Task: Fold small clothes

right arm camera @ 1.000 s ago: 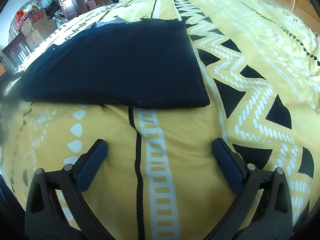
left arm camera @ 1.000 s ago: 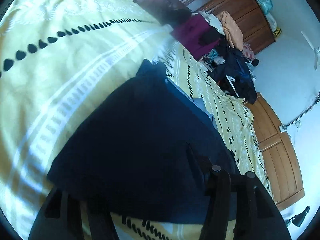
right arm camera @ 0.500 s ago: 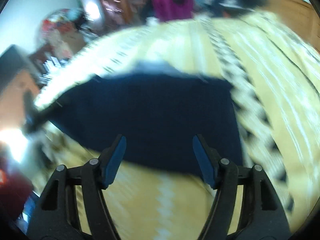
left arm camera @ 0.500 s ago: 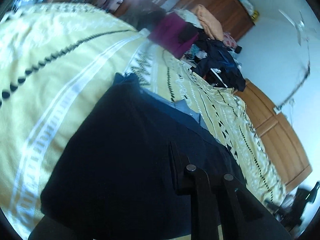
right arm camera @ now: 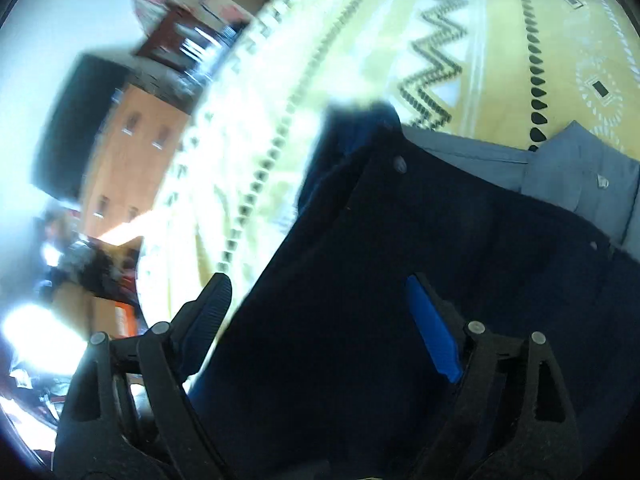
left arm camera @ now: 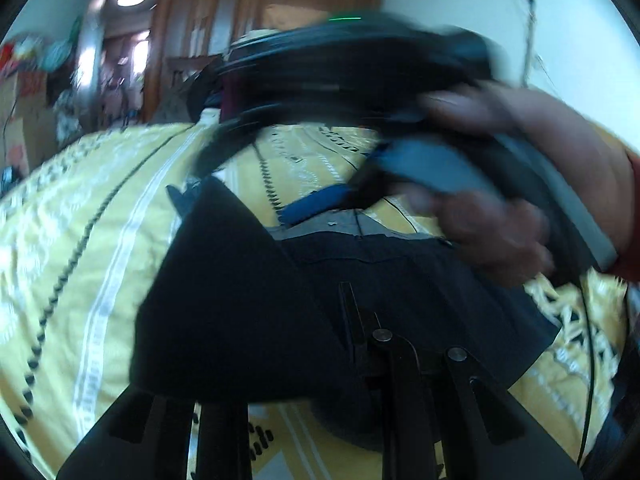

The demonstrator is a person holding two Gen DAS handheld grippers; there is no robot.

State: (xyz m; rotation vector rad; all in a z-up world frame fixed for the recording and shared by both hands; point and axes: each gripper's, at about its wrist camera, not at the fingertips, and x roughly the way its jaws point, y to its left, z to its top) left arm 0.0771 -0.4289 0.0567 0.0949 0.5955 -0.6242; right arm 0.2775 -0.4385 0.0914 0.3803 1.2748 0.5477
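On the yellow patterned bedspread (left arm camera: 100, 216) we see a dark navy garment (right arm camera: 420, 280) lying spread out, with a grey-blue garment (right arm camera: 560, 168) partly under its far edge. Our right gripper (right arm camera: 316, 316) hangs over the navy cloth with its blue-padded fingers (right arm camera: 432, 328) wide apart — one over the cloth, one past its edge. Our left gripper (left arm camera: 280, 344) sits low over the same cloth; its one visible finger is dark against it, so we cannot tell how its jaws stand. Blurred in the left view, a hand (left arm camera: 532, 184) grips the other tool's handle. Wooden wardrobes (left arm camera: 248, 20) stand beyond the bed.
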